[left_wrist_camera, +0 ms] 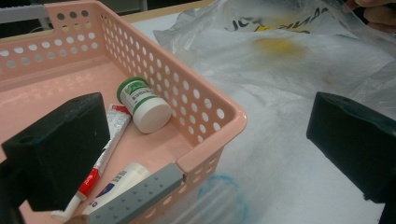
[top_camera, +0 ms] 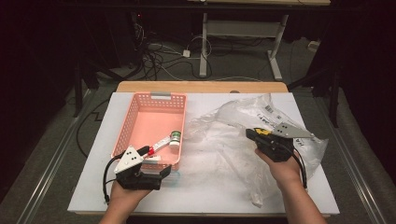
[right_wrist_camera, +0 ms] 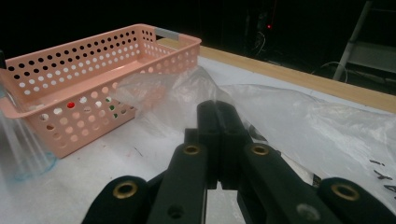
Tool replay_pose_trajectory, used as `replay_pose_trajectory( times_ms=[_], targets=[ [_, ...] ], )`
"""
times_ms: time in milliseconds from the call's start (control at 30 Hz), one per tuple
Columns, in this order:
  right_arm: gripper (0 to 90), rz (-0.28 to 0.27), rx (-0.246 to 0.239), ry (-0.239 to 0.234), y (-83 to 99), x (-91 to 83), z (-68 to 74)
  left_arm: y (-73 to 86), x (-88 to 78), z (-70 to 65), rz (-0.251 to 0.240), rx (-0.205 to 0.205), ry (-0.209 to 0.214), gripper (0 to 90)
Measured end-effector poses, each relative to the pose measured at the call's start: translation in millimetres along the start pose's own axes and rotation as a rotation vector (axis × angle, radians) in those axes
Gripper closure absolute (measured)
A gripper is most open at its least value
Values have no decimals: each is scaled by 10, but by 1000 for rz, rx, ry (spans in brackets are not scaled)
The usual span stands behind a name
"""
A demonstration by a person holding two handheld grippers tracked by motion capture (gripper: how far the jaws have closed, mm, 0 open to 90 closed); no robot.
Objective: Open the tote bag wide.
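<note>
The right tool (top_camera: 252,135) is clenched on the thin clear bag (top_camera: 243,135), which lies crumpled on the white surface (top_camera: 84,196) just beside the pink basket (top_camera: 122,135). The left tool (top_camera: 163,171) is released, its jaws wide apart at the basket's near end, over the small jar (left_wrist_camera: 144,105) and tubes (left_wrist_camera: 109,142). The bag looks slippery, so it could slide out, tear, or bump the basket.
</note>
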State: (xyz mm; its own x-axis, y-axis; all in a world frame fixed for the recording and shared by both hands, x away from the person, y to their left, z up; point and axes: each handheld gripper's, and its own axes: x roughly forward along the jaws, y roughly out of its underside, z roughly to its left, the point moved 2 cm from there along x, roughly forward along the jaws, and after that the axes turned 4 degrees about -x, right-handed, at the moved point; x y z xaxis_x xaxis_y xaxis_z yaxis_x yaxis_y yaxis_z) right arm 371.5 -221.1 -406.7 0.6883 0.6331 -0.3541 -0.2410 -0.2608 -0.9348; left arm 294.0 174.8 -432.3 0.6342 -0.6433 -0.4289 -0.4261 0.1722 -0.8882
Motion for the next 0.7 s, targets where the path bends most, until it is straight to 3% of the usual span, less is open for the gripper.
replay_pose_trajectory(
  times_ms=[267, 700],
  targets=[
    [900, -35, -53, 10, -26, -13, 73, 10, -20, 58, 3, -16, -10, 0],
    [900, -99, -57, 16, -93, -181, 36, -6, -106, 188, 2, -36, -57, 0]
  ],
)
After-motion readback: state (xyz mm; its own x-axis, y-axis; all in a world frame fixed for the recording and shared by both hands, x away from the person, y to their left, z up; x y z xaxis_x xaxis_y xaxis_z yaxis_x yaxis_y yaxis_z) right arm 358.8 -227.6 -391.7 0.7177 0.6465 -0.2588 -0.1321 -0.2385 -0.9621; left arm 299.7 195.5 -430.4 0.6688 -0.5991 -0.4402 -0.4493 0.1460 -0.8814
